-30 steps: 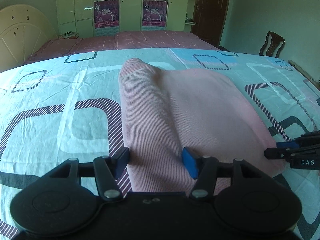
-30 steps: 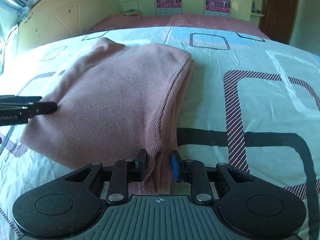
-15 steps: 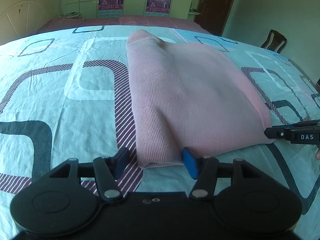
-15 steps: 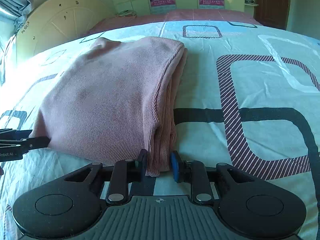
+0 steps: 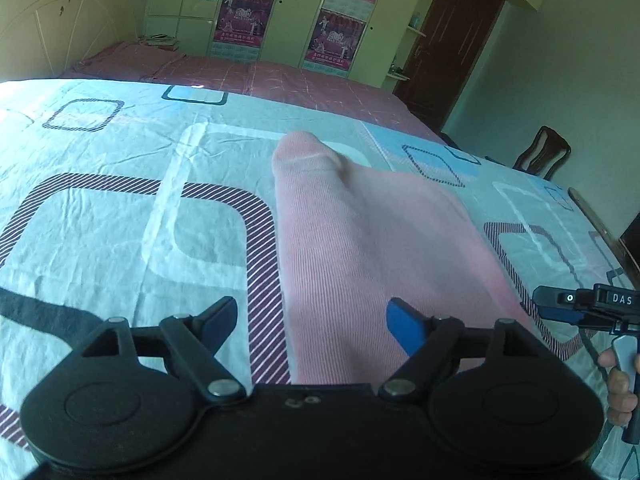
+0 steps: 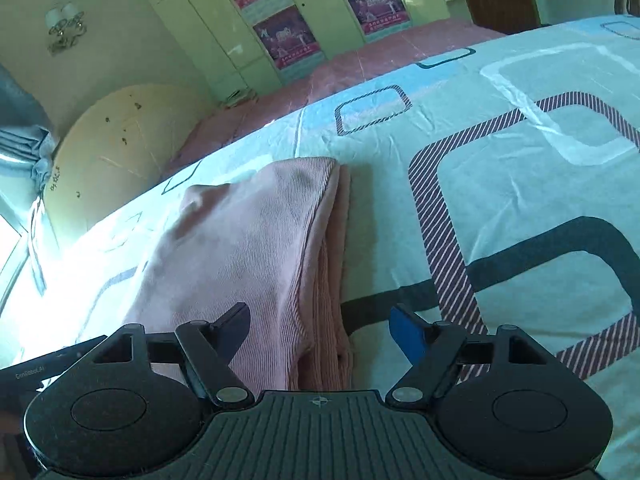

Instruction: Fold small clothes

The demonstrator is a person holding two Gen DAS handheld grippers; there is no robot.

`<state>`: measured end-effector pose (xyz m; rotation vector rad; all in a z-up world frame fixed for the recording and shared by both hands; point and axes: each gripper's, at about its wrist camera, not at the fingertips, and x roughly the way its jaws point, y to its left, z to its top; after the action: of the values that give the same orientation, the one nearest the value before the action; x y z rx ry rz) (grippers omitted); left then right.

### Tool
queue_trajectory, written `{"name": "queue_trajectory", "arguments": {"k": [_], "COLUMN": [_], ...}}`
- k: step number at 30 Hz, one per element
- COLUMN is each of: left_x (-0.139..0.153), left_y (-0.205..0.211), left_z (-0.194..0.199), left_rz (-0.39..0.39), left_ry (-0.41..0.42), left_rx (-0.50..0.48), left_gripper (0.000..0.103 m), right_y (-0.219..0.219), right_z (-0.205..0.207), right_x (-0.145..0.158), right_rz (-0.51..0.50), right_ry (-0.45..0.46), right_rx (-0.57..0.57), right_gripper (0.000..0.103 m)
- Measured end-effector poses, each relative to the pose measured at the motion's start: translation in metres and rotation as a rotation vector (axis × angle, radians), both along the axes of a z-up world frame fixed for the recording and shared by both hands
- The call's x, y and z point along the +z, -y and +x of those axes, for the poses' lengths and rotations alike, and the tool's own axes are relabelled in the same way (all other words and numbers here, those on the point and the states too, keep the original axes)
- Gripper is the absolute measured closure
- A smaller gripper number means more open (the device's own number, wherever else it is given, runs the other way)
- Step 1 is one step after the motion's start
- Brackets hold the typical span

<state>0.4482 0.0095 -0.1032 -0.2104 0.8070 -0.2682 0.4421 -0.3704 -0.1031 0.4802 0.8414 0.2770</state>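
A wide bed sheet (image 5: 120, 216) printed with rounded squares carries the folded pink garment (image 5: 360, 248), lying flat near its middle. It looks soft, light and ribbed, likely to sag and slide apart in layers, so the stacked edge (image 6: 328, 280) seems the surest hold. Left gripper (image 5: 312, 320) and right gripper (image 6: 320, 328) both gape wide, holding nothing

Location: home bedroom; bed (image 5: 120, 216) with patterned sheet; rounded headboard (image 6: 120, 140); wardrobe (image 5: 280, 12) carrying posters; wooden door (image 5: 452, 44); chair (image 5: 544, 154).
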Motion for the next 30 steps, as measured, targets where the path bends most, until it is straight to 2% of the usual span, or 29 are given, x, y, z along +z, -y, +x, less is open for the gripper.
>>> {"name": "queue_trajectory", "arguments": {"k": [2,5,10,16,20,22,23,26,30], "left_x": [-0.003,-0.011,-0.026,-0.041,-0.041,-0.040,-0.040,-0.040,-0.040], "left_y": [0.001,0.001,0.000,0.006,0.012,0.013,0.013,0.014,0.016], "left_z": [0.014,0.035,0.060,0.071,0.077,0.081,0.081,0.082,0.083], "left_rz": [-0.022,-0.059,-0.116,-0.135,-0.123,-0.114,-0.108,-0.101,-0.093], "left_ry": [-0.018,-0.056,-0.117,-0.152,-0.158,-0.163,-0.165,-0.166,-0.161], "left_rx": [-0.017,-0.025,-0.049,-0.055,-0.054,-0.061,-0.065,-0.074,-0.073], "left_gripper": [0.023,0.023,0.023,0.023,0.023,0.023,0.023,0.022,0.023], "right_y": [0.003,0.005,0.007,-0.001,-0.003,0.003,0.007,0.014,0.008], "right_z": [0.012,0.030,0.051,0.061,0.067,0.069,0.071,0.076,0.081], "right_x": [-0.005,-0.015,-0.034,-0.039,-0.043,-0.043,-0.043,-0.050,-0.057], "right_rz": [0.032,0.083,0.118,0.184,0.253,0.225,0.212,0.269,0.365], "right_ry": [-0.017,-0.050,-0.101,-0.111,-0.130,-0.121,-0.121,-0.140,-0.185], "right_rx": [0.003,0.013,0.047,0.120,0.141,0.118,0.097,0.079,0.116], "right_gripper": [0.027,0.033,0.034,0.034,0.034,0.044,0.054,0.056,0.056]}}
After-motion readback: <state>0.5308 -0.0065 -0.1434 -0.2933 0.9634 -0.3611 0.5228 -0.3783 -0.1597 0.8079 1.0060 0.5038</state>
